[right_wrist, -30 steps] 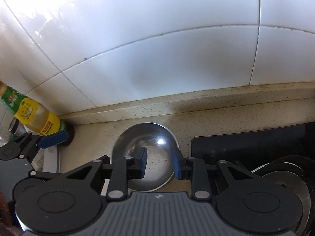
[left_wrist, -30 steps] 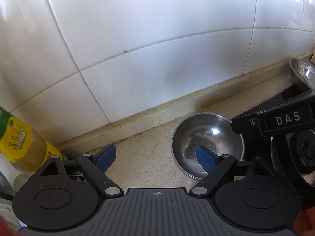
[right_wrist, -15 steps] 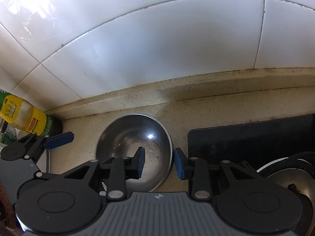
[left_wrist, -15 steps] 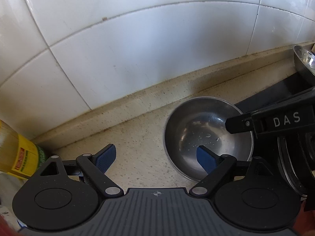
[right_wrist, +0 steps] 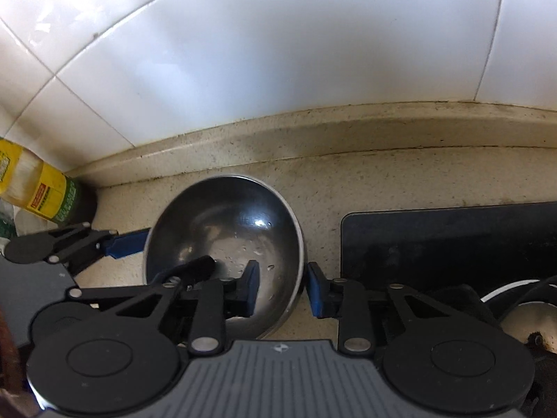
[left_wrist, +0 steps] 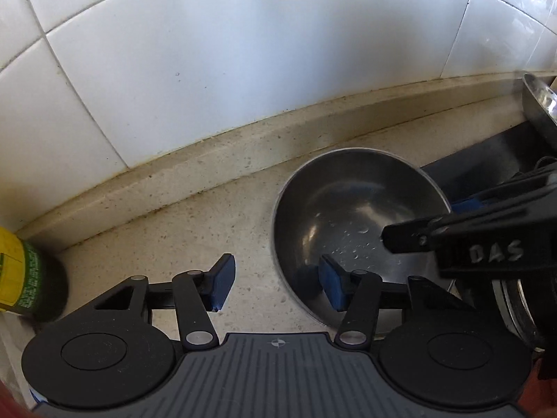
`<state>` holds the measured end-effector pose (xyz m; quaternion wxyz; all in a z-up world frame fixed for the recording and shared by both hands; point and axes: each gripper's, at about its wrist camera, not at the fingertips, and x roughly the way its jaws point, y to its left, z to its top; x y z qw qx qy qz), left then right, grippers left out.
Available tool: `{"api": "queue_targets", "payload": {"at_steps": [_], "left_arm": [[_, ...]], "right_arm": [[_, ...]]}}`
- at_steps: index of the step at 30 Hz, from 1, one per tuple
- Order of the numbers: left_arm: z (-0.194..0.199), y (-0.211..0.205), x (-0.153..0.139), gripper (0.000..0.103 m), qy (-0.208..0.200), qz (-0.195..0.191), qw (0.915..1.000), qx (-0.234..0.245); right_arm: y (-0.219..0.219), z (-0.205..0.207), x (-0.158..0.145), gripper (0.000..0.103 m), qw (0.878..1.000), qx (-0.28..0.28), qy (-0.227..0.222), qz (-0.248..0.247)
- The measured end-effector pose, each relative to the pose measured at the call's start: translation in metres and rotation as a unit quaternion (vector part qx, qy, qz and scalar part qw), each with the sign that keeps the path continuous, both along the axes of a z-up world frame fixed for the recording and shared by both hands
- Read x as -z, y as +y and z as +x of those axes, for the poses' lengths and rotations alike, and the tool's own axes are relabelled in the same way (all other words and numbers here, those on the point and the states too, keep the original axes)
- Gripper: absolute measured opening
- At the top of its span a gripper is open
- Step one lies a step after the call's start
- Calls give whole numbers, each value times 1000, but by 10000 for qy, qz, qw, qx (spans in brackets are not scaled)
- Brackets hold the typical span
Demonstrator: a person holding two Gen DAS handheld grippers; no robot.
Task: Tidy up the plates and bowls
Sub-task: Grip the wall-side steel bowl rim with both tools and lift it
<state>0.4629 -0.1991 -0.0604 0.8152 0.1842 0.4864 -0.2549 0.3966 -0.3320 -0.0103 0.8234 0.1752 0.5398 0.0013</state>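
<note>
A steel bowl (left_wrist: 351, 216) (right_wrist: 222, 230) sits upright on the speckled counter, with water drops inside. My left gripper (left_wrist: 276, 284) straddles its left rim, one blue pad outside and one inside. Its jaws are closing, and a gap shows on both sides of the rim. My right gripper (right_wrist: 282, 291) straddles the right rim. Its outer pad lies close against the rim and its inner pad stands a little off the wall, the jaws closing. Each gripper also shows at the edge of the other's view.
A yellow-labelled bottle (left_wrist: 21, 278) (right_wrist: 41, 198) stands at the left against the tiled wall. A black cooktop (right_wrist: 452, 244) lies right of the bowl, with a steel pan (left_wrist: 539, 111) at its far end. A white plate's edge (right_wrist: 515, 285) shows at the lower right.
Both grippers have come down onto the bowl, which looks larger in both views. The left jaws have narrowed from wide apart to close around the left rim.
</note>
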Motion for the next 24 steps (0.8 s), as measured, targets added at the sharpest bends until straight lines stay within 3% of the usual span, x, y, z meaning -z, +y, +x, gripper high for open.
{"api": "queue_targets", "payload": {"at_steps": [5,24], "left_arm": [[-2,-3,0,53,25,-24,9999,111],[-15,6,-20,54,-281,-215,9994,46]], "right_arm": [[1,0,4,21,9998,-93,-30,146],[5,-8,-19,21,9991,-108,-355,182]]}}
